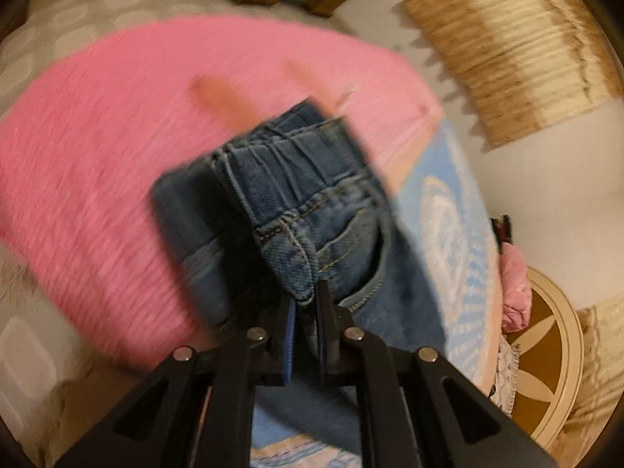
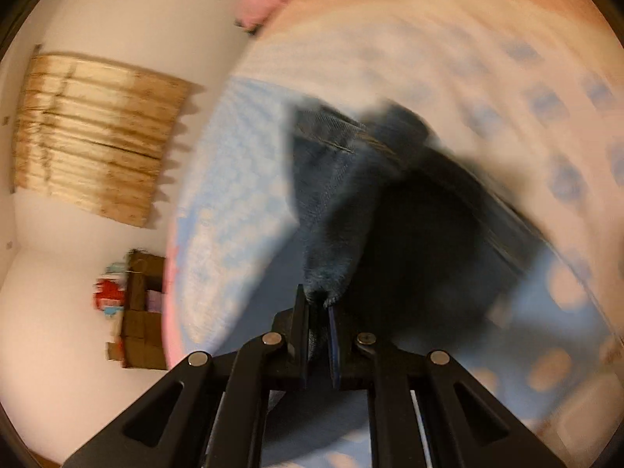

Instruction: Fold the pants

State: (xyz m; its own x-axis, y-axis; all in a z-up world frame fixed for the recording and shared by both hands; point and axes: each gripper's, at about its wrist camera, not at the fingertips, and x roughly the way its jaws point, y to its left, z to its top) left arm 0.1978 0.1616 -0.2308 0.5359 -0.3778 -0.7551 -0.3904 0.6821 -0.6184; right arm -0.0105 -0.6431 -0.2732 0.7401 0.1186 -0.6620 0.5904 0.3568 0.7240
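The pants are small blue denim jeans (image 1: 304,195) with an elastic waistband and a front pocket. My left gripper (image 1: 305,304) is shut on a waistband corner and holds the jeans lifted over a pink blanket (image 1: 117,156). In the right wrist view the jeans (image 2: 331,195) hang stretched and blurred over a light blue patterned cover (image 2: 234,202). My right gripper (image 2: 318,312) is shut on another edge of the denim.
A woven straw mat (image 1: 514,54) lies on the white floor, and also shows in the right wrist view (image 2: 93,136). Brown cardboard boxes (image 2: 140,308) stand at the floor's edge. A pink cloth bundle (image 1: 514,292) and a round gold-patterned tray (image 1: 553,355) lie to the right.
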